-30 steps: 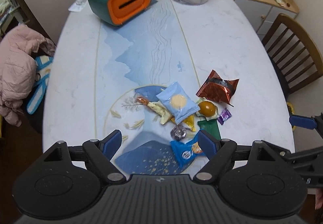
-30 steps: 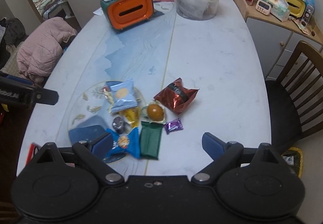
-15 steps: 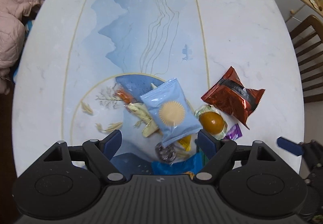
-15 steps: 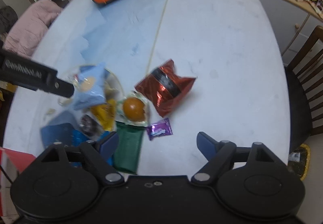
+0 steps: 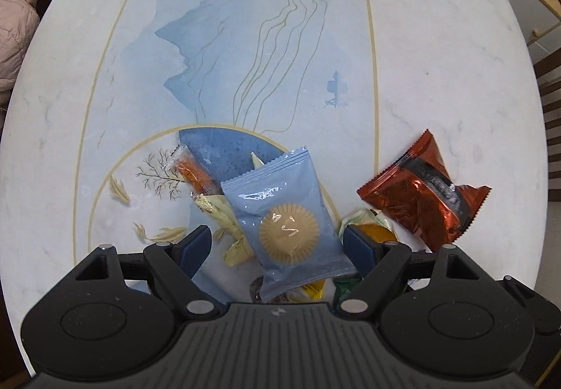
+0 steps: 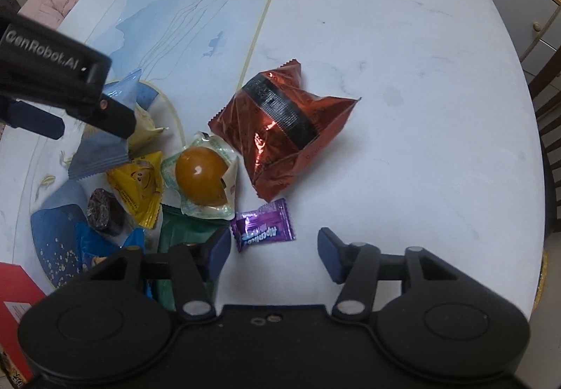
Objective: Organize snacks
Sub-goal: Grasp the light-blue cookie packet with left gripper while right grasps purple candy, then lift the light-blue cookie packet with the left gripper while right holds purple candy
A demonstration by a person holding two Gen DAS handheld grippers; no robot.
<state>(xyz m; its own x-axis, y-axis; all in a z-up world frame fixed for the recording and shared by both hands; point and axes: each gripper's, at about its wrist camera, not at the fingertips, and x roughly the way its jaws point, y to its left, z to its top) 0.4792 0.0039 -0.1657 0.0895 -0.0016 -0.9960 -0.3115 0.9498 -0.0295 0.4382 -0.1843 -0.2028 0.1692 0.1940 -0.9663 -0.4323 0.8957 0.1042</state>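
Observation:
Loose snacks lie in a heap on the painted table (image 5: 438, 73). In the left wrist view my left gripper (image 5: 277, 243) hangs open, pointing straight down, with a light blue cookie packet (image 5: 280, 213) lying between its fingers, untouched. Beside the packet are a cream wrapper (image 5: 224, 217) and an orange stick (image 5: 193, 175). In the right wrist view my right gripper (image 6: 273, 248) is closing, its jaws on either side of a purple candy (image 6: 263, 229) without pressing on it. A red foil bag (image 6: 284, 129) lies just beyond the candy.
Close to the candy are a brown ball in a clear wrapper (image 6: 201, 175), a yellow packet (image 6: 136, 185), a dark round sweet (image 6: 103, 210), a green packet (image 6: 182, 234) and a blue packet (image 6: 94, 241). A red box (image 6: 14, 301) sits at lower left. A pink jacket (image 5: 17, 21) hangs left.
Both grippers have come down close over the snacks. The right jaws have narrowed around the purple candy. The left jaws keep the same width, now astride the light blue packet.

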